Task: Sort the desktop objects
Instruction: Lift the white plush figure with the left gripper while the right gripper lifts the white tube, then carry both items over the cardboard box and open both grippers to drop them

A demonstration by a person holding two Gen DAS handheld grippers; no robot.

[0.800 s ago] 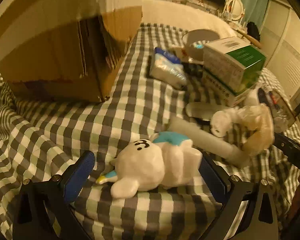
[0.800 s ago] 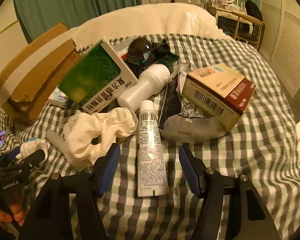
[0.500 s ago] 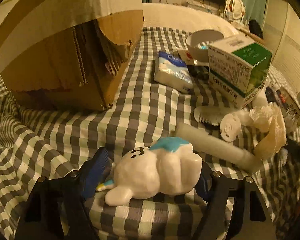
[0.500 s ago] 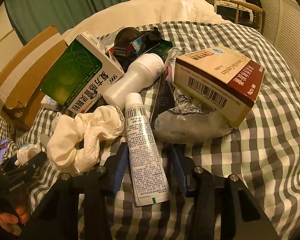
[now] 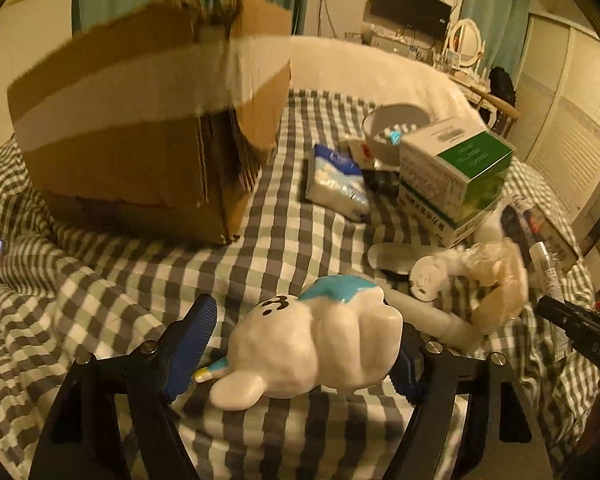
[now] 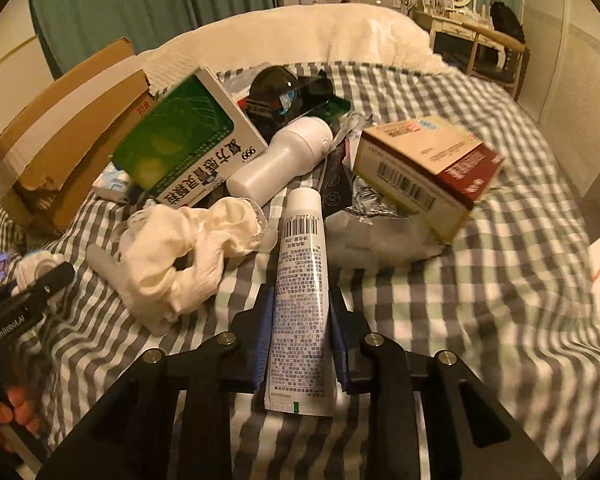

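The right gripper [image 6: 300, 328] is clamped on the lower half of a white plastic squeeze tube [image 6: 302, 280] printed with a barcode and dense small text, cap pointing away, a hold along the flat body that seems chosen so the tube lifts without slipping. The left gripper [image 5: 304, 344] has its blue pads on either side of a glossy white animal figurine with a turquoise patch and black curl marks [image 5: 316, 344]; the right pad touches it, but a gap shows at the left pad, so it looks bracketed rather than squeezed. Both lie on the grey-and-white checked bedspread [image 5: 284, 232], near a torn brown cardboard box with a pale tape band [image 5: 148, 128], probably the sorting bin. A green-and-white medicine carton [image 6: 188, 148] reads "999" with Chinese characters; the other gripper's handle reads "GenRobot.AI".
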